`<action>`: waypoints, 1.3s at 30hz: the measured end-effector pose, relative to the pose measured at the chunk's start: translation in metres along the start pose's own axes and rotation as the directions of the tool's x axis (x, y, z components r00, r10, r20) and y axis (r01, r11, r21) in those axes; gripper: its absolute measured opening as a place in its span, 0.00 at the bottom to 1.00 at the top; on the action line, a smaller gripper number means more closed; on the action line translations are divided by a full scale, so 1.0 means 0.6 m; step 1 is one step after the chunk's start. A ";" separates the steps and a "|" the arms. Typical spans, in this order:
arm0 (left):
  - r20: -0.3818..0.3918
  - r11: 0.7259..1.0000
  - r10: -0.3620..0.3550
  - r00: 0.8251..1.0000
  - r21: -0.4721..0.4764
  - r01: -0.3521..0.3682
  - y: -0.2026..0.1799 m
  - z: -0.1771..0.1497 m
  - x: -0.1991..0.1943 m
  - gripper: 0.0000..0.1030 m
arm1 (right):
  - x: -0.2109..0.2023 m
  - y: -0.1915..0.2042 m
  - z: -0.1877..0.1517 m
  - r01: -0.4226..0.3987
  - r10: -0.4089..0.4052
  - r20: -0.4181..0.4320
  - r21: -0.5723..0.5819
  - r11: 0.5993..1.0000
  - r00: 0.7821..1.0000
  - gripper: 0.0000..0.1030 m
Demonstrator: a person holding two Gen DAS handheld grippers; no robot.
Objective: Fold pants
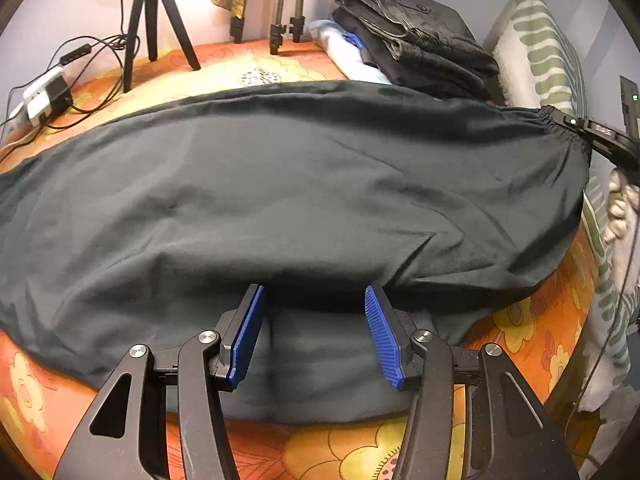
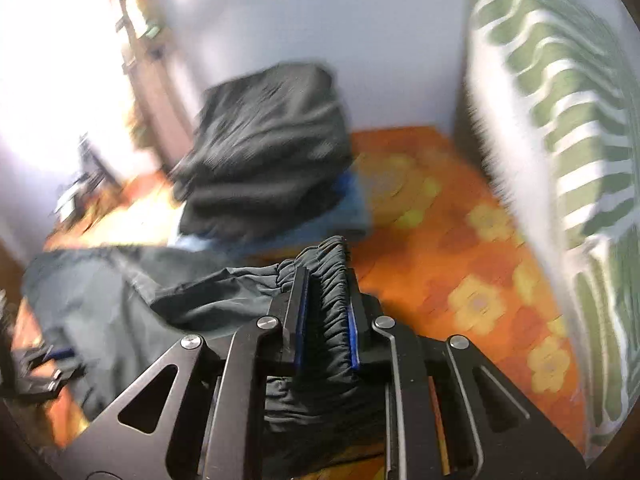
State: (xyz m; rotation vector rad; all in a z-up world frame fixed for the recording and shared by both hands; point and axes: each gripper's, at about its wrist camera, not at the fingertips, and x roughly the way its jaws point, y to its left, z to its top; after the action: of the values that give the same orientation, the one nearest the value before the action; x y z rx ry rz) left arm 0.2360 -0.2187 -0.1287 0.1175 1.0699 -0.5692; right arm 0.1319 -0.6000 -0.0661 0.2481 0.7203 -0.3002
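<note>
Pants (image 1: 280, 184): dark fabric is spread across the bedspread, one layer folded over another.
Left gripper (image 1: 316, 336): jaws are held apart over the near fabric edge; nothing is clasped.
Right gripper (image 2: 326, 320): the gathered elastic waistband (image 2: 330, 300) is pinched between its pads.
Surface: an orange floral bedspread (image 1: 532, 332) is seen.
Room: a folded clothes stack (image 1: 408, 36), black tripod (image 1: 154, 20) and green-striped pillow (image 2: 560, 100) are set near the pale wall.

Orange bedsheet with yellow flowers (image 1: 352, 452).
Bearing dark grey pants (image 1: 280, 184), folded black clothes stack (image 1: 420, 40), black tripod (image 1: 154, 20), white power adapters (image 1: 42, 98).
</note>
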 end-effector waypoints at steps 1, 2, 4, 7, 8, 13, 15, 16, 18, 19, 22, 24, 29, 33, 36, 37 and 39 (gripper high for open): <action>0.003 1.000 0.002 1.000 0.000 -0.002 0.001 0.001 -0.001 0.49 | 0.009 -0.006 0.007 0.037 -0.037 0.016 0.006 0.999 0.999 0.15; 0.007 1.000 0.003 1.000 0.003 -0.003 0.001 0.001 -0.003 0.49 | 0.020 -0.010 0.011 0.070 -0.071 0.020 0.005 0.998 0.997 0.15; 0.017 1.000 0.017 1.000 0.012 -0.017 0.002 -0.001 -0.009 0.49 | 0.058 -0.019 0.015 0.116 -0.116 -0.012 -0.001 0.993 0.993 0.15; 0.034 1.000 0.026 0.999 0.012 -0.027 0.010 -0.001 -0.021 0.49 | 0.112 -0.025 0.011 0.131 -0.132 -0.096 -0.016 0.991 0.987 0.17; 0.040 0.999 0.032 0.999 0.008 -0.032 0.014 -0.001 -0.025 0.49 | 0.116 -0.026 0.009 0.137 -0.138 -0.100 -0.017 0.990 0.985 0.17; 0.055 0.999 0.017 0.998 -0.046 -0.015 0.042 0.000 -0.044 0.49 | 0.085 -0.022 0.009 0.144 -0.145 -0.074 -0.022 0.989 0.987 0.43; 0.064 0.999 0.007 0.998 -0.046 -0.004 0.044 -0.002 -0.052 0.49 | 0.058 -0.012 0.009 0.139 -0.141 -0.055 -0.039 0.990 0.989 0.43; 0.067 0.999 0.003 0.998 -0.043 0.000 0.042 -0.003 -0.056 0.49 | 0.042 -0.005 0.010 0.129 -0.131 -0.045 -0.043 0.991 0.990 0.43; 0.071 0.999 -0.023 0.997 -0.023 0.024 0.031 -0.010 -0.064 0.49 | 0.008 0.002 0.009 0.097 -0.099 -0.032 -0.044 0.994 0.995 0.46; 0.071 0.999 -0.038 0.997 -0.005 0.038 0.021 -0.016 -0.068 0.49 | -0.012 0.006 0.006 0.083 -0.084 -0.024 -0.039 0.996 0.996 0.48; 0.064 0.994 -0.081 0.995 0.082 0.075 -0.018 -0.033 -0.074 0.49 | -0.055 0.004 -0.016 0.057 -0.057 -0.008 0.013 0.998 0.998 0.59; 0.052 0.983 -0.094 0.994 0.166 0.084 -0.050 -0.048 -0.073 0.49 | -0.070 -0.007 -0.040 0.046 -0.044 -0.023 0.068 0.997 0.999 0.60; 0.029 0.924 -0.061 0.998 0.380 0.046 -0.126 -0.081 -0.056 0.50 | -0.070 -0.042 -0.115 0.058 -0.037 -0.099 0.224 0.973 0.994 0.61; 0.058 0.851 0.019 0.998 0.523 -0.047 -0.167 -0.098 -0.031 0.50 | -0.048 -0.063 -0.156 0.042 0.011 -0.148 0.354 0.934 0.989 0.63; 0.076 0.820 0.071 0.995 0.563 -0.102 -0.171 -0.101 -0.014 0.50 | -0.026 -0.074 -0.176 0.011 0.073 -0.166 0.456 0.890 0.983 0.65; 0.075 0.820 0.076 0.994 0.563 -0.105 -0.167 -0.101 -0.012 0.50 | -0.019 -0.077 -0.181 -0.012 0.103 -0.159 0.489 0.872 0.982 0.65; 0.073 0.825 0.084 0.994 0.554 -0.110 -0.156 -0.096 -0.005 0.42 | -0.007 -0.077 -0.185 -0.037 0.137 -0.150 0.531 0.847 0.979 0.65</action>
State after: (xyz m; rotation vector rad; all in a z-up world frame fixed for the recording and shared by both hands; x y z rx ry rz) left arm 0.1429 -0.2766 -0.1377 0.6691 0.8185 -0.7769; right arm 0.0450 -0.6060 -0.1492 0.8418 0.7951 -0.3885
